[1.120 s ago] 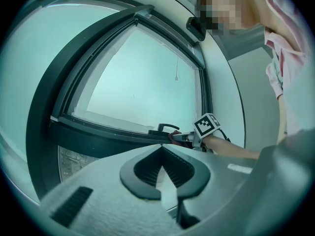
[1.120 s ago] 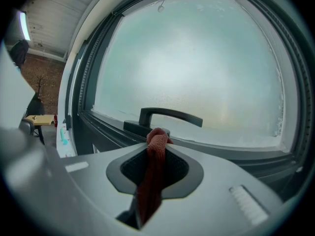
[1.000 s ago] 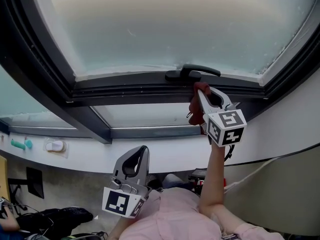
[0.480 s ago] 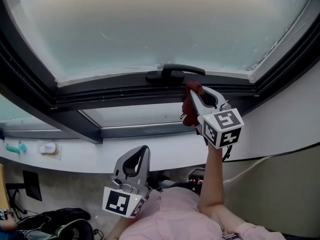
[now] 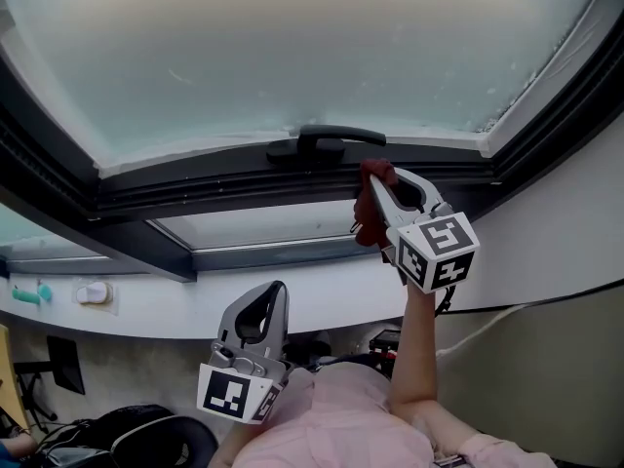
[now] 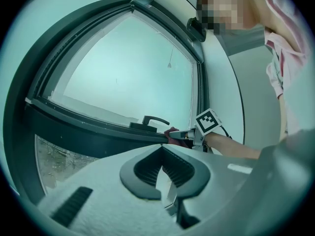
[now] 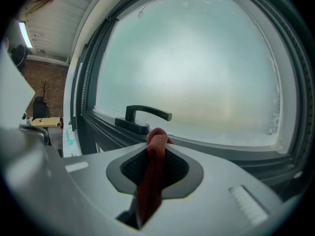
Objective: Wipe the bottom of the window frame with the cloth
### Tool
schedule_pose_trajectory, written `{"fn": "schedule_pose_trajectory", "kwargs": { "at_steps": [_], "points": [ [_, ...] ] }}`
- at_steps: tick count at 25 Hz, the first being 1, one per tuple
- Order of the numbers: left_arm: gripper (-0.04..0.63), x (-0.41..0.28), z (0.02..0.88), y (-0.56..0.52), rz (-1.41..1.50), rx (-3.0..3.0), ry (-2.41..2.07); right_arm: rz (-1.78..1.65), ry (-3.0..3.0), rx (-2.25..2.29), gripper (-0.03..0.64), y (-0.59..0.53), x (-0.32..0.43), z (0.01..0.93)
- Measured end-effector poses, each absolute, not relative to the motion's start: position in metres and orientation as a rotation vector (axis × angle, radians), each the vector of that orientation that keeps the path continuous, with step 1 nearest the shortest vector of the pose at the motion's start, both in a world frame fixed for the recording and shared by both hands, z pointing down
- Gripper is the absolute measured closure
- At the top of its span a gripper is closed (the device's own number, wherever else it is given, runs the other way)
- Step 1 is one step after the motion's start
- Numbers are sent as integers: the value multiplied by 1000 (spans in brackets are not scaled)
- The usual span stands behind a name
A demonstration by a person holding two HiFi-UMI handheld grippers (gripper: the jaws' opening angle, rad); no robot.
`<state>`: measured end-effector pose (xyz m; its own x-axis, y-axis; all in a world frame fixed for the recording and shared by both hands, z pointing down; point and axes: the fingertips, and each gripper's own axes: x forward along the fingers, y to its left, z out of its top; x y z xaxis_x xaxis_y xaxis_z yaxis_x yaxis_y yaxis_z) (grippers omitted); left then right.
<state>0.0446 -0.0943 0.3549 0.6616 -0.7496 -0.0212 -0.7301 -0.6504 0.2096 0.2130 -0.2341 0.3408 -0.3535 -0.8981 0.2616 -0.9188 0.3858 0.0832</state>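
Right gripper view: cloth (image 7: 152, 181) (judged soft, light) is clamped at its fold by right gripper (image 7: 158, 145); left gripper (image 6: 162, 150) is closed, empty.

Two tongs (image 5: 279, 289) (image 5: 382, 179); one cloth (image 5: 369, 213); one window handle (image 5: 327, 141).

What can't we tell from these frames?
- Cloth contact with the window frame: in the head view the right gripper covers it; in the right gripper view the cloth's own tip does.
- Teal item and white item on the ledge: head view, too small to name.
- Outdoors: glass hazy in all views.
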Motion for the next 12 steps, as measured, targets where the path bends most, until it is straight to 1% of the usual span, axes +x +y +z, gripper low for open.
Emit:
{"fn": "schedule_pose_trajectory", "kwargs": {
  "at_steps": [12],
  "points": [
    [595, 58, 358, -98, -146, 2704, -1215, 143, -2426, 1607, 555, -233, 230, 342]
  ]
}}
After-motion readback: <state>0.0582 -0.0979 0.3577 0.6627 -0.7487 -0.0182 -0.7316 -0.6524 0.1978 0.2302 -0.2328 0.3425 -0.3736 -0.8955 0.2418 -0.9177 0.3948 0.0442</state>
